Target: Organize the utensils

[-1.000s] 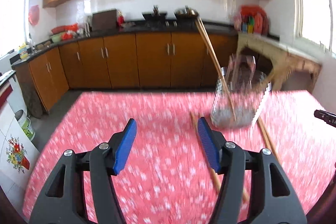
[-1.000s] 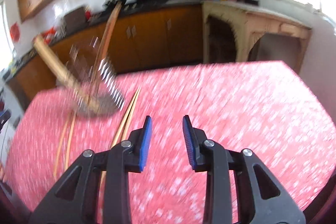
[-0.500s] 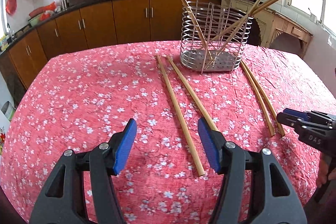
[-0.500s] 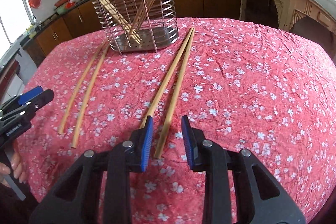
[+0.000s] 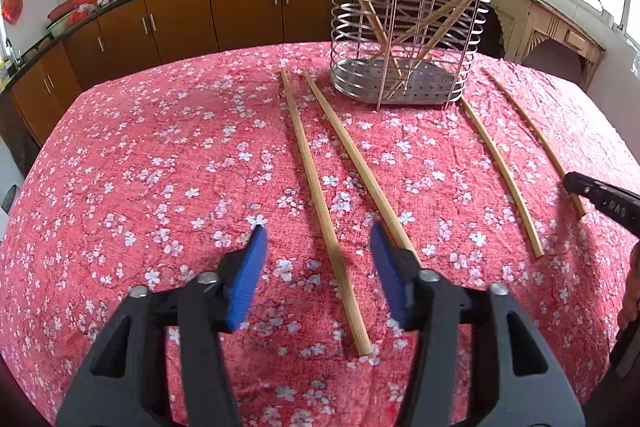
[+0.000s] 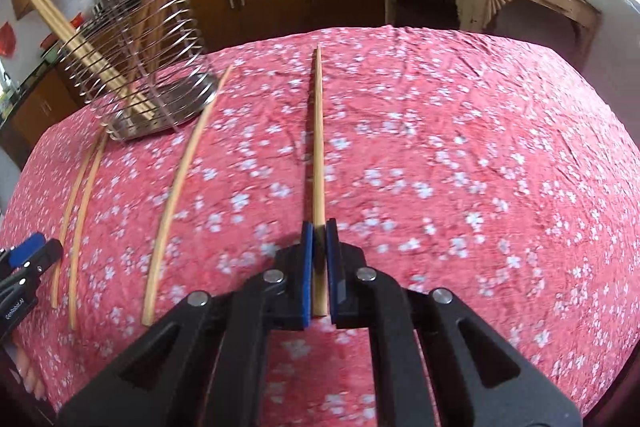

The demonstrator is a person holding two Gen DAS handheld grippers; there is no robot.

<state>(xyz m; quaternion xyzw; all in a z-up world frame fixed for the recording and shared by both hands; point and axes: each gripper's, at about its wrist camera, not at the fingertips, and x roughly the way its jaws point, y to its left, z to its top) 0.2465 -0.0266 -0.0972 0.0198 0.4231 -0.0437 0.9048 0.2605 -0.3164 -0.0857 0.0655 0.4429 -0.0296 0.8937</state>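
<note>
Chopstick [image 6: 318, 147] pinched in right claw [image 6: 319, 227]; left claw [image 5: 318, 247] wide, empty, above pink floral surface [image 5: 160, 167] (kitchen cabinets [image 5: 180, 15] behind).

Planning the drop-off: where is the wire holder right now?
In the left wrist view the wire holder stands at the table's far side, right of centre, between two pairs of chopsticks lying on the cloth.
</note>
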